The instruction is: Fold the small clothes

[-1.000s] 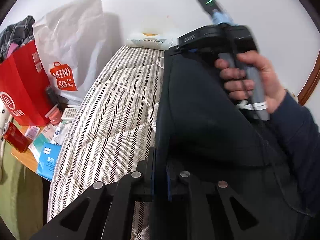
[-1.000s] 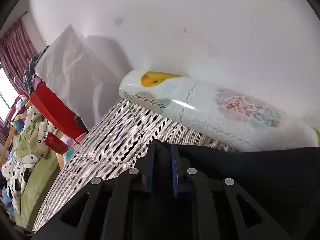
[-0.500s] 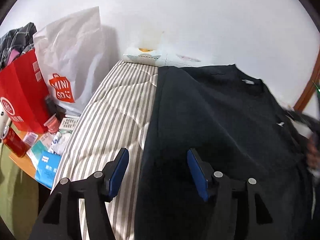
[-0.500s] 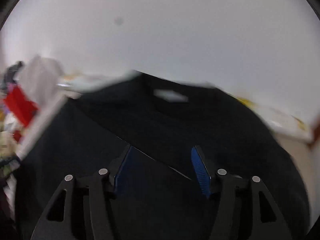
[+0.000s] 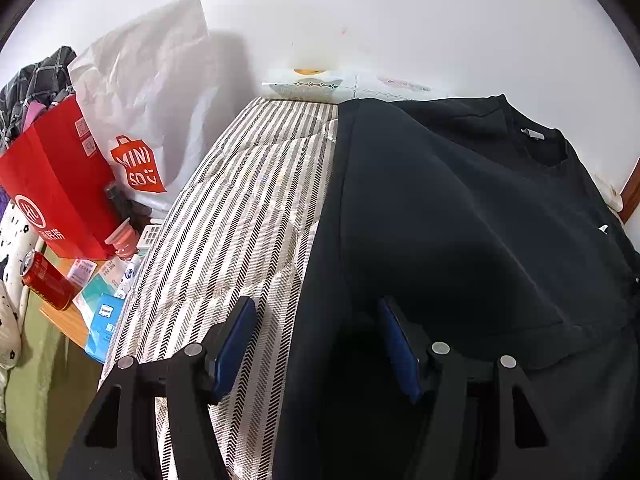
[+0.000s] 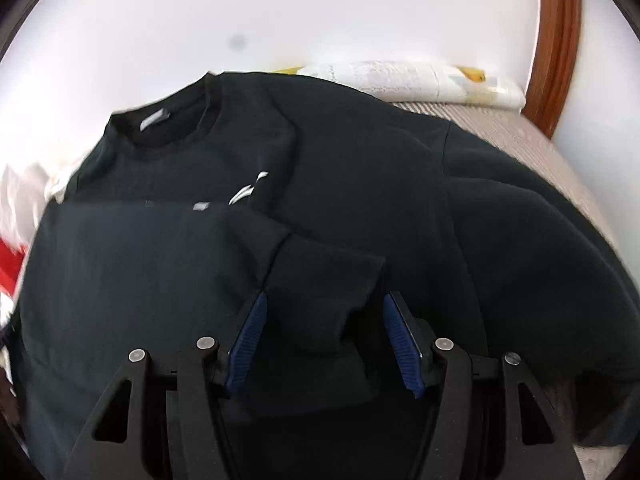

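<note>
- Since a second ago both grippers have let go: the left gripper (image 5: 316, 340) and right gripper (image 6: 322, 340) now stand with blue pads spread wide, empty.
- The black long-sleeved sweatshirt (image 5: 460, 220) lies flat on the striped quilted mattress (image 5: 248, 216), filling the frame's right half.
- Its folded sleeve cuff (image 6: 320, 280) sits between the right fingers, at lower centre.
- A red paper bag (image 5: 56, 184) stands at the far left.

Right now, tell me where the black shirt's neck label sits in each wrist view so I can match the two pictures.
Left wrist view: the neck label is at upper right, inside the collar of the black shirt, near the wall.
Right wrist view: the neck label is at upper left, inside the collar.
Shared landmark: the white patterned pillow lying against the wall at the far end of the striped mattress.
</note>
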The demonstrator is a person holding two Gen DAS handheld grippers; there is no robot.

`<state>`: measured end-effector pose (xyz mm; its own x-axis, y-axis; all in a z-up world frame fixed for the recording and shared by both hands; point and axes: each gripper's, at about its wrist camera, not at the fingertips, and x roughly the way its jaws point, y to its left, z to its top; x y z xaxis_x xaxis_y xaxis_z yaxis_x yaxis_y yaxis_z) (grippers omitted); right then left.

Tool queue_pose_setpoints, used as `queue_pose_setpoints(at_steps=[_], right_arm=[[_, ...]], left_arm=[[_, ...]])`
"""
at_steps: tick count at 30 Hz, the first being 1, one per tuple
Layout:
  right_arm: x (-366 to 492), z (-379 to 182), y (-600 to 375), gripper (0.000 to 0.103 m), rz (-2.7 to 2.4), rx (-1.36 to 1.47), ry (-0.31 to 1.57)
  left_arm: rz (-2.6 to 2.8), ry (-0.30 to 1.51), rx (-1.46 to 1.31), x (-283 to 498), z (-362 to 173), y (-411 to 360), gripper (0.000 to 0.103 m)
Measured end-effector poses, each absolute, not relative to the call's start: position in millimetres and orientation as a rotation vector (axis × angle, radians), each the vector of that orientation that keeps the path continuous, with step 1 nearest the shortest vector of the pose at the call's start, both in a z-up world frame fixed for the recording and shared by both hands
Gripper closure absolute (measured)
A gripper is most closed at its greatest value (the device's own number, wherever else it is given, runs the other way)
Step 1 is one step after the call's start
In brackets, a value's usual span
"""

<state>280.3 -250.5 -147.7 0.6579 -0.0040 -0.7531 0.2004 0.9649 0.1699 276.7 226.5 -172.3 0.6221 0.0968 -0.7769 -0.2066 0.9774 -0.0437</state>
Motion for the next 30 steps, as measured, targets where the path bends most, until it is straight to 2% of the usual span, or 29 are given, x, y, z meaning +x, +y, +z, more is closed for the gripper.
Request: queue_pose_setpoints(at_steps=[1,2,3,7,9,13,15,20,25,30], right_arm=[[283.1,-147.2,-252.2,0.076,-0.104,0.261,0.838],[284.8,-146.3,-251.4,0.092,-0.078,0.258,0.833],[285.8,-143.8,-250.2,0.094,-0.037,0.255,0.828],[269.8,-121.5,-250.3,0.095,-0.055,0.217,0.684],[271.3,-125.8,-256.2,0.095,-0.076,0.243,0.697],[278.4,-149.3,-255.5,0.091,-0.096,0.245,0.764],[276.9,-145.8,-255.5,0.083,-0.108,0.241,0.739],[280.4,-152.6,-255.6,0.076,-0.117,0.239,0.761],[276.8,-153.7,-253.4,0.048,-0.217,0.187,0.773],[276.7,-155.6,-256.1,0.048,-0.222,0.19,0.773]], left_arm=[[0.173,0.882,-0.136,277.2,-172.1,226.6,0.042],[0.172,0.882,-0.14,277.2,-171.8,227.0,0.042],[0.171,0.881,-0.143,277.0,-172.0,227.4,0.041],[0.171,0.88,-0.142,276.8,-171.9,227.3,0.041],[0.171,0.879,-0.142,276.6,-172.3,227.5,0.04],[0.17,0.879,-0.146,276.7,-172.6,228.0,0.04],[0.17,0.879,-0.147,276.6,-172.7,227.9,0.04],[0.178,0.878,-0.136,275.3,-171.9,228.3,0.039],[0.193,0.88,-0.13,275.6,-172.0,227.7,0.034],[0.199,0.88,-0.122,275.7,-172.0,227.6,0.034]])
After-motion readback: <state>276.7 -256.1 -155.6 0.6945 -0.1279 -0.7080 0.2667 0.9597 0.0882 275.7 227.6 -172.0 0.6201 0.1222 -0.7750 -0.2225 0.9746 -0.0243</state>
